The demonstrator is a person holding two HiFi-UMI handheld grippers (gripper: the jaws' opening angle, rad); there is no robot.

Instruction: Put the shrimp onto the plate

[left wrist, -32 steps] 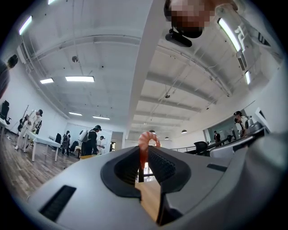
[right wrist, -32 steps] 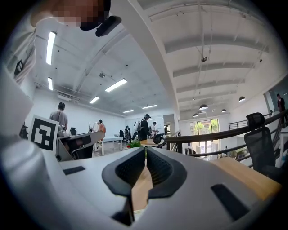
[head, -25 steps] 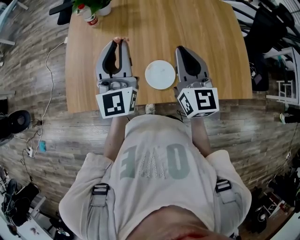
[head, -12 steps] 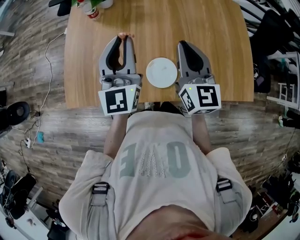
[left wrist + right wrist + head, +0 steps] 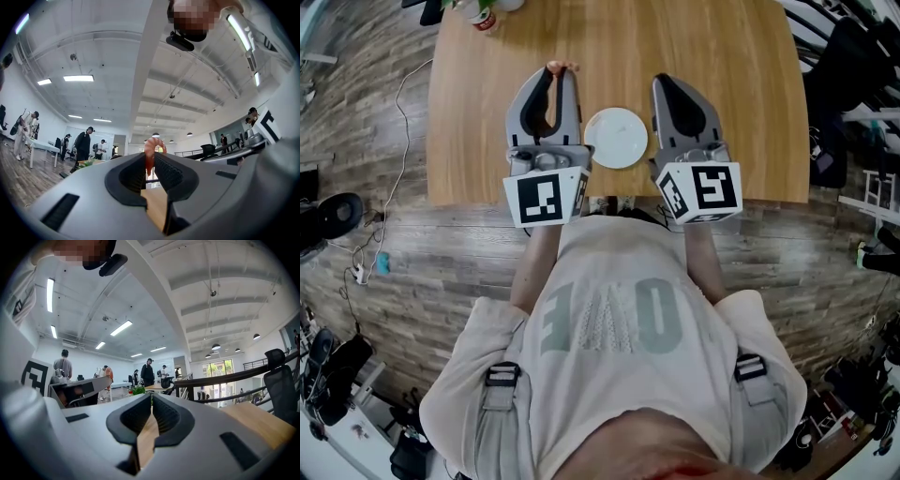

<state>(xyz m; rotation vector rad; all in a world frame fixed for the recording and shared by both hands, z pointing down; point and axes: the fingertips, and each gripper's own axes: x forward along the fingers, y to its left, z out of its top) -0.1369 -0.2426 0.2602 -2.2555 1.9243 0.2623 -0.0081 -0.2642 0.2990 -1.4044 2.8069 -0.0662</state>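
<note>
A small pink shrimp [image 5: 562,66] sticks out from the tips of my left gripper [image 5: 560,71], which is shut on it above the wooden table [image 5: 731,56]. In the left gripper view the curled shrimp [image 5: 150,151] stands pinched between the ribbed pads of the left gripper [image 5: 150,164]. A white round plate [image 5: 616,138] lies bare on the table between the two grippers, just right of the left one. My right gripper [image 5: 660,82] is to the right of the plate. Its jaws are shut with nothing between them, as the right gripper view shows at the right gripper [image 5: 151,403].
A potted plant and a red-and-white can [image 5: 480,16] stand at the table's far left corner. The table's near edge [image 5: 619,199] runs just under the marker cubes. A cable [image 5: 398,141] trails on the floor at left; dark chairs [image 5: 844,84] crowd the right.
My left gripper has shifted right with the shrimp, closing in on the plate's left side. The right gripper has barely moved.
</note>
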